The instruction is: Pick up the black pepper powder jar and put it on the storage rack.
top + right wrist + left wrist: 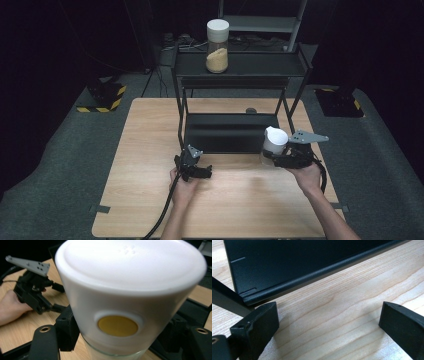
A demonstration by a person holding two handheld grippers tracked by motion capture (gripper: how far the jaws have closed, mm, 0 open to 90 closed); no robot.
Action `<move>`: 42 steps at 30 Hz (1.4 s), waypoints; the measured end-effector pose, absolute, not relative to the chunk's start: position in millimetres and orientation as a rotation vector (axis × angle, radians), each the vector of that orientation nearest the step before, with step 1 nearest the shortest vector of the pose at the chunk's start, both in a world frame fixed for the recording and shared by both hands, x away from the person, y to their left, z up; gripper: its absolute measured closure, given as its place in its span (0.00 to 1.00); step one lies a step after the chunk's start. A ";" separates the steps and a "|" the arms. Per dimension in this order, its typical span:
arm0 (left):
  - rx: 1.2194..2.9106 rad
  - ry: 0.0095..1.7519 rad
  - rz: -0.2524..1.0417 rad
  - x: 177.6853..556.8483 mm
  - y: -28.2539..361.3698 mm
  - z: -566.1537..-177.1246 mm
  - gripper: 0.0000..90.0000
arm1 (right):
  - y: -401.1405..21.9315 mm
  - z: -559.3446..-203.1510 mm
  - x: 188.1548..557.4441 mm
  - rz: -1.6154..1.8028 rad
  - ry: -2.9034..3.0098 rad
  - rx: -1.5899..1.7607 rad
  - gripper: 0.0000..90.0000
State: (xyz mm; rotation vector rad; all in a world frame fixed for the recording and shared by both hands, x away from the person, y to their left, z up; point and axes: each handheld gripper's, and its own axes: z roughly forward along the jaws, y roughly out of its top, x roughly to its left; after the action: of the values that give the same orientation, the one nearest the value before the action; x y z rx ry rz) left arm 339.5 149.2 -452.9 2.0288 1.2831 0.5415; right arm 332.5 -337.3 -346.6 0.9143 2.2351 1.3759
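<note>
My right gripper point(272, 156) is shut on a glass jar point(274, 142) with a tall white lid, held above the table by the right front leg of the black rack. In the right gripper view the jar's lid point(130, 277) looms close, with a round yellow spot on its side and a black jaw pressed against each flank; my right gripper point(120, 340) grips just under the lid. My left gripper point(204, 172) rests low on the table by the rack's left front leg. Its jaws point(328, 322) stand wide open with bare wood between them.
A black two-level rack point(240, 65) stands on the wooden table point(150, 150). A second white-lidded jar point(217, 45) with tan contents stands on its top shelf. The lower tray point(225, 132) lies in front of both grippers. The left hand's gripper point(32, 292) shows beyond the held jar.
</note>
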 end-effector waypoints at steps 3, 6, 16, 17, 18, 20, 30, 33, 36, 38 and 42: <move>2.029 1.283 0.542 339.5 149.2 -452.9 0.03 | -338.9 -338.4 335.5 1.389 2.227 0.905 0.34; 2.029 1.283 0.541 339.5 149.2 -452.9 0.03 | -339.6 -332.3 337.4 1.394 2.223 0.904 0.34; 2.025 1.284 0.540 339.4 149.2 -453.2 0.03 | -339.6 -297.4 346.1 1.391 2.224 0.882 0.34; 2.026 1.284 0.541 339.4 149.2 -453.2 0.03 | -340.1 -294.1 347.5 1.393 2.227 0.882 0.34; 2.026 1.284 0.541 339.4 149.2 -453.2 0.03 | -340.5 -291.0 348.9 1.397 2.227 0.880 0.34; 2.026 1.284 0.540 339.4 149.2 -453.2 0.03 | -340.8 -284.5 351.1 1.399 2.229 0.878 0.34; 2.026 1.284 0.542 339.2 149.0 -453.2 0.03 | -336.0 -252.2 365.2 1.411 2.240 0.855 0.34; 2.026 1.284 0.542 339.2 149.0 -453.2 0.03 | -332.7 -242.0 368.3 1.406 2.246 0.846 0.34; 2.026 1.284 0.542 339.2 149.0 -453.2 0.03 | -331.6 -237.4 369.8 1.408 2.247 0.838 0.34; 2.026 1.284 0.543 339.2 149.0 -453.2 0.03 | -329.3 -229.4 371.0 1.400 2.255 0.828 0.34; 2.026 1.284 0.542 339.2 149.1 -453.2 0.03 | -327.4 -220.6 373.1 1.388 2.267 0.825 0.34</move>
State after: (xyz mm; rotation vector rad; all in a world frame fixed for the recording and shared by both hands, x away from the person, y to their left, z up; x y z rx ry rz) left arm 339.2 149.1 -453.2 2.0259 1.2837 0.5420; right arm 373.1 -327.4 -220.6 0.8253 2.2672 1.3878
